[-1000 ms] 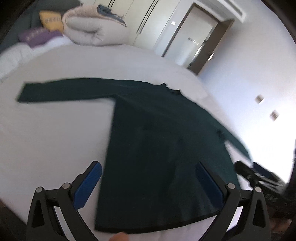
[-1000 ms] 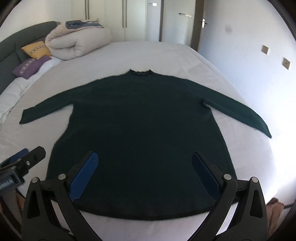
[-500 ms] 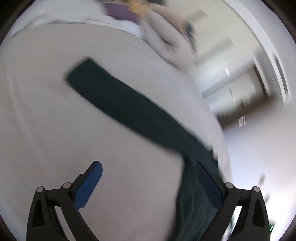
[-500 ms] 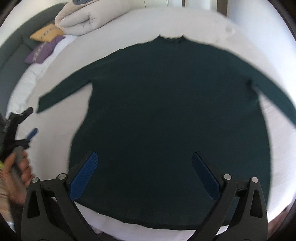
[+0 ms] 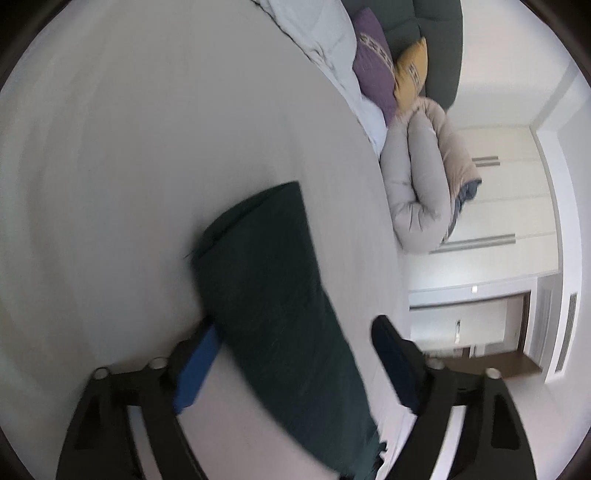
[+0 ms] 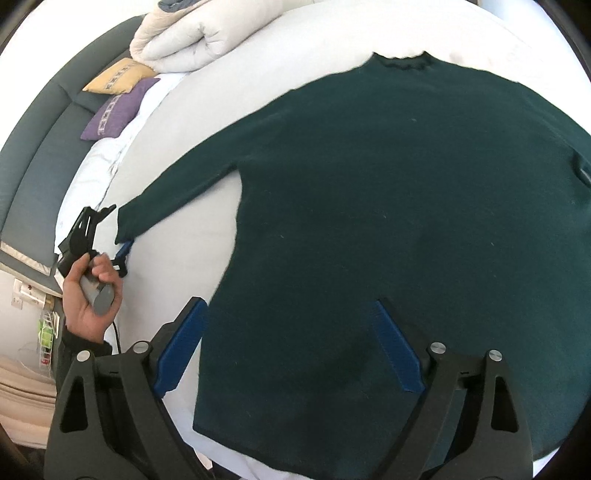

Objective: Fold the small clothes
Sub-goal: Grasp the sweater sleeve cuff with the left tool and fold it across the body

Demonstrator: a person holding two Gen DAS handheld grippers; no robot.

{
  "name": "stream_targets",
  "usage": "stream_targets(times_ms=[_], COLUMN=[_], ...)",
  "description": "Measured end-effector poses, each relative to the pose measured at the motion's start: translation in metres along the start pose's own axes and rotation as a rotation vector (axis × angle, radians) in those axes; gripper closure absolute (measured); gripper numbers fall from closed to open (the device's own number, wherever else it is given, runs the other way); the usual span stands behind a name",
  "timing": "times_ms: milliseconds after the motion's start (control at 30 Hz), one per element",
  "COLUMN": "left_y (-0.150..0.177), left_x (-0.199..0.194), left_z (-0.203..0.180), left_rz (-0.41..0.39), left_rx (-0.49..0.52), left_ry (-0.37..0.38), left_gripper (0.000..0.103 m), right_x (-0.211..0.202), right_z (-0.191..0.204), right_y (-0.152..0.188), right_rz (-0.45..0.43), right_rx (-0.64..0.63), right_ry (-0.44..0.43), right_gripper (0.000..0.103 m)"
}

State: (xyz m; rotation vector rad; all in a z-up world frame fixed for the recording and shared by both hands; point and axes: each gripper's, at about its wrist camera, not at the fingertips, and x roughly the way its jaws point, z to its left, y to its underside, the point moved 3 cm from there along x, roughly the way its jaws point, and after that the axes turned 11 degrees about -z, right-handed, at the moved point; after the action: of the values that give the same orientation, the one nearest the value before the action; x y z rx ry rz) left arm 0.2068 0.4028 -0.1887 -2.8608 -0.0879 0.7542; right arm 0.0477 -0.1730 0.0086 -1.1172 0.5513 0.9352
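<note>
A dark green long-sleeved sweater (image 6: 388,229) lies flat on the white bed (image 6: 207,110), neck at the far side. My left gripper (image 5: 295,363) is open, its blue-padded jaws astride the left sleeve (image 5: 269,291) close to the cuff. It also shows in the right wrist view (image 6: 110,229), held in a hand at the sleeve end. My right gripper (image 6: 291,347) is open and hovers over the sweater's lower left body near the hem.
A rolled beige duvet (image 6: 192,33) lies at the bed's far end, next to a yellow cushion (image 6: 118,79) and a purple cushion (image 6: 114,110) against a dark headboard (image 6: 33,155). White wardrobes (image 5: 509,206) and a doorway (image 5: 476,332) stand beyond the bed.
My left gripper swung left to the left sleeve's cuff and now straddles it. My right gripper moved closer over the sweater's body.
</note>
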Motion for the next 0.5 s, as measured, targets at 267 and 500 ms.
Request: stream_targets(times_ms=[267, 500], left_y=[-0.004, 0.04], left_x=[0.025, 0.017], left_z=[0.002, -0.081], left_rz=[0.059, 0.068], left_rx=[-0.034, 0.379], left_ry=[0.003, 0.034], left_gripper=[0.092, 0.096], right_x=[-0.02, -0.034], right_z=[0.0, -0.044], right_y=[0.005, -0.001], right_rz=[-0.074, -0.128], right_rx=[-0.01, 0.056], right_ry=[-0.021, 0.007], right_gripper=[0.019, 0.051])
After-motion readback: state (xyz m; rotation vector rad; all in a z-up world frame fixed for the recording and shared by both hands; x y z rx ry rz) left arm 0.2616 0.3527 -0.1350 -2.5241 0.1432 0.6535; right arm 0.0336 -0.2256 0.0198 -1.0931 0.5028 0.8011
